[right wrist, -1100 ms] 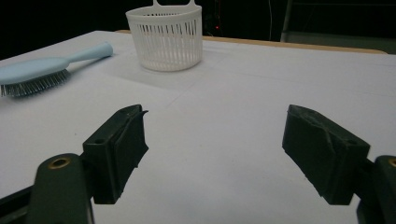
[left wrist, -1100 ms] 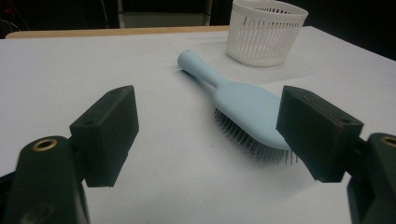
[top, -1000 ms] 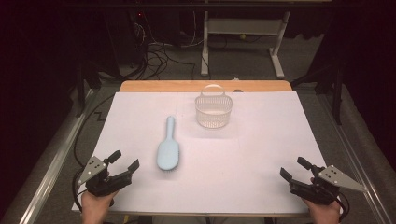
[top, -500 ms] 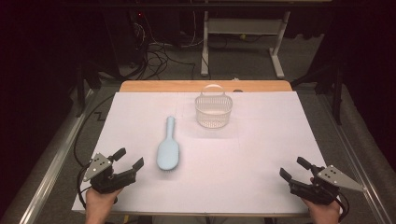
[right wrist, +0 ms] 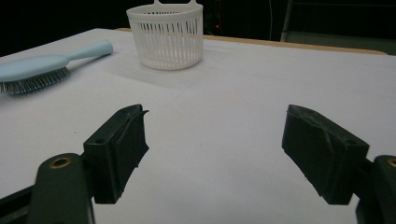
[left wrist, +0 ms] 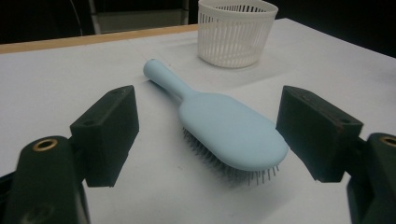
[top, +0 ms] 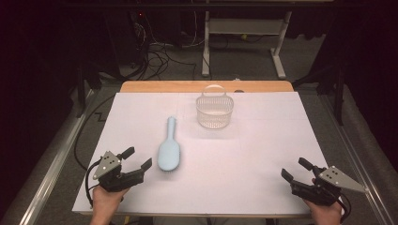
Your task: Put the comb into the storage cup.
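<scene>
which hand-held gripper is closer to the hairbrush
The left hand-held gripper: its open jaws sit just beside the wide end of the blue hairbrush. The right hand-held gripper is far across the table near the opposite corner.

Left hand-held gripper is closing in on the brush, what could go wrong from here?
The pale blue plastic hairbrush lies bristles down, so the open left hand-held gripper may slip off its smooth rounded back. A nudge could skid it across the white table cover. The white slatted plastic basket looks light and might tip.
</scene>
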`<state>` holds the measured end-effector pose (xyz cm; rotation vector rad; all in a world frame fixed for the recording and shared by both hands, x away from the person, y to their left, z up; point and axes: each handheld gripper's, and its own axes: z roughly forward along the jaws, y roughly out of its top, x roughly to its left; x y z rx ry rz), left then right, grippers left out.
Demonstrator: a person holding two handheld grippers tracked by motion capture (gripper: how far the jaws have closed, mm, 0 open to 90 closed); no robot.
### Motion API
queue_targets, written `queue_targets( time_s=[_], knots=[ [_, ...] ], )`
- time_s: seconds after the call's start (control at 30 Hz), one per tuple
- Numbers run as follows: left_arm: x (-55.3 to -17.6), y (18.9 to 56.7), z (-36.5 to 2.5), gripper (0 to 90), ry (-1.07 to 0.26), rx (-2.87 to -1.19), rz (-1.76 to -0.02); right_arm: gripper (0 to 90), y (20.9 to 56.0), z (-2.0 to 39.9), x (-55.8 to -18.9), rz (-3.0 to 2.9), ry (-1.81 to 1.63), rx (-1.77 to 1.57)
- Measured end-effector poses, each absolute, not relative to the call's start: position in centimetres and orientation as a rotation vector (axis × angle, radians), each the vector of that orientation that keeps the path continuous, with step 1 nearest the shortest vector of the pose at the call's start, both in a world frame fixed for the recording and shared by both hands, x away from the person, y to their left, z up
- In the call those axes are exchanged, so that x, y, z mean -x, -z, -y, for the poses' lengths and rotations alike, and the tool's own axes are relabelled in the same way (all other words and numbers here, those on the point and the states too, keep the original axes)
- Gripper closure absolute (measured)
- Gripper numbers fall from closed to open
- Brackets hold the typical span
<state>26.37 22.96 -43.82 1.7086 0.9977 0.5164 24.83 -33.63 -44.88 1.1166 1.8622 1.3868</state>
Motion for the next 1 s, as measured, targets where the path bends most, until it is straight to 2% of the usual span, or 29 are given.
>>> queue_targets(
  time_s=[1.0],
  knots=[
    [-28.7,43.5,-19.0,20.5,-0.441,-1.786,-0.928,21.8,44.8,33.6,-24.7,-1.838,-1.428,-1.117]
  ],
)
